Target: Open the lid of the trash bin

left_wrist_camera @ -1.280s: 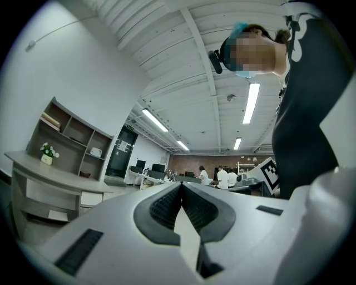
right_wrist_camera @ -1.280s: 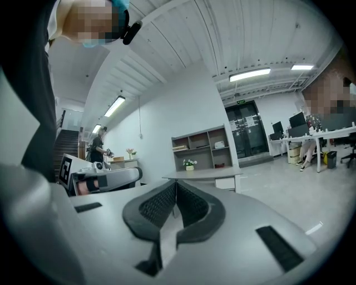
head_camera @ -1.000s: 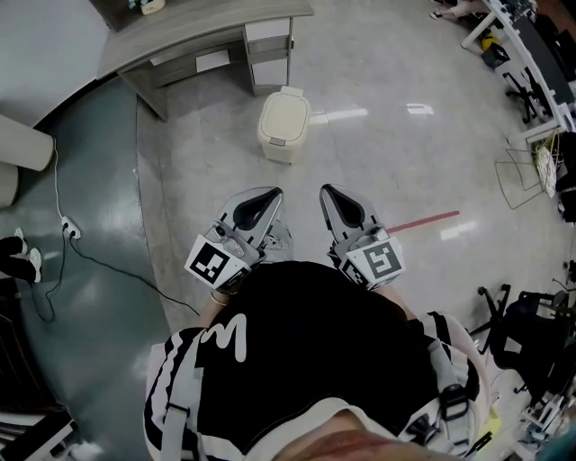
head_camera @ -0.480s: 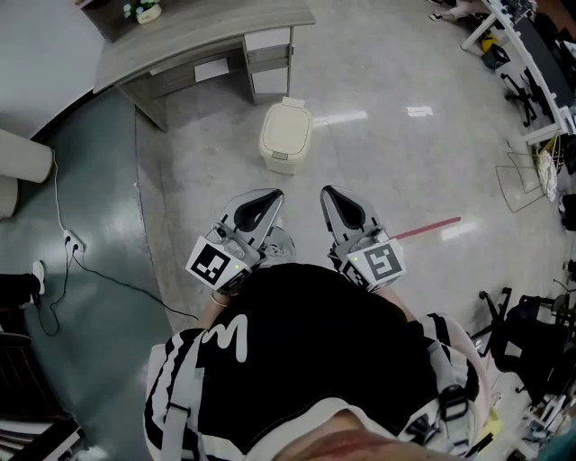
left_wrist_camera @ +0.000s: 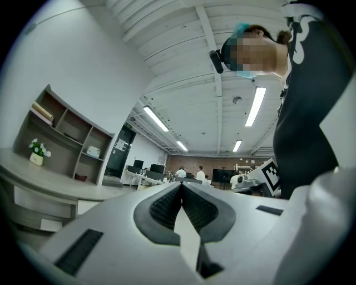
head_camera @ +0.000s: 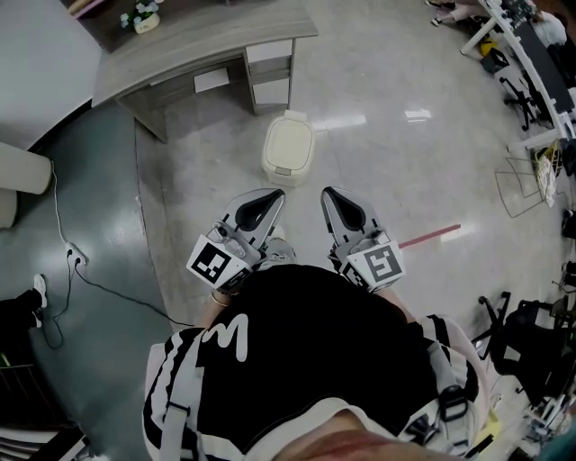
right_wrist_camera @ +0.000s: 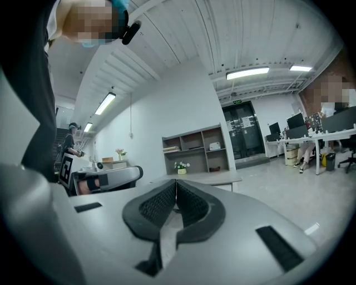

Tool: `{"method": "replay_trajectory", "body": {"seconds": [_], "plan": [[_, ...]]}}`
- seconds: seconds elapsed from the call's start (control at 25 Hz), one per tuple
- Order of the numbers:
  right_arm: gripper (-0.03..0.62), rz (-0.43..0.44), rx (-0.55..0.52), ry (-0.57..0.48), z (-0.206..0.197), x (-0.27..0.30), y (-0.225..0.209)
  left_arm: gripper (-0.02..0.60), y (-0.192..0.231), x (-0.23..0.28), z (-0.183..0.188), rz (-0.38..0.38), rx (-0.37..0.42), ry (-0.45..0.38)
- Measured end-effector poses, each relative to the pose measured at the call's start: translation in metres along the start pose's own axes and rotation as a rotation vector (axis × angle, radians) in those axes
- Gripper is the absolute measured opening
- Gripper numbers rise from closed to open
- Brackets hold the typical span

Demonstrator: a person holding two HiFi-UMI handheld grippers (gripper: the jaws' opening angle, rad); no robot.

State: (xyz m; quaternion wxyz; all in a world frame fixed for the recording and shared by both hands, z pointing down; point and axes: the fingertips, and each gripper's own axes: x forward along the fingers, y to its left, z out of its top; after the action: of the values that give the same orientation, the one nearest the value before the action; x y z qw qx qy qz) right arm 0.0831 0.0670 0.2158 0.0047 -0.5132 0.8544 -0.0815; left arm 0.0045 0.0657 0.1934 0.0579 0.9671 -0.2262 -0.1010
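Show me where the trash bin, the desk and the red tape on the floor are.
trash bin [head_camera: 288, 147], head view, middle of its lid.
desk [head_camera: 193, 40], head view, bare part of its top.
red tape [head_camera: 430, 236], head view, middle of the strip.

Count as observed:

- Trash bin [head_camera: 288, 149]: one, on the floor.
- Grippers: two, the left gripper [head_camera: 273, 194] and the right gripper [head_camera: 328, 193].
- Marker cubes: two, the left cube [head_camera: 214, 261] and the right cube [head_camera: 378, 263], one per gripper.
- Desk [head_camera: 180, 45]: one.
- Potted plant [head_camera: 139, 16]: one, on the desk.
- Red tape strip [head_camera: 430, 236]: one, on the floor.
- Power strip [head_camera: 72, 259]: one, with one cable.
- Shelf unit [right_wrist_camera: 194, 149]: one.
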Motion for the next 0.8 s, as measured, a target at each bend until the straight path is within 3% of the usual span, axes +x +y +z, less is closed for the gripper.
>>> {"method": "replay_trajectory", "body": {"seconds": [0.8], "plan": [[0.012,-0.051,0.014,-0.002,0.005,0.087,-0.038,0.005,0.093,0.037,0.001,-0.05,-0.026,0.025]]}}
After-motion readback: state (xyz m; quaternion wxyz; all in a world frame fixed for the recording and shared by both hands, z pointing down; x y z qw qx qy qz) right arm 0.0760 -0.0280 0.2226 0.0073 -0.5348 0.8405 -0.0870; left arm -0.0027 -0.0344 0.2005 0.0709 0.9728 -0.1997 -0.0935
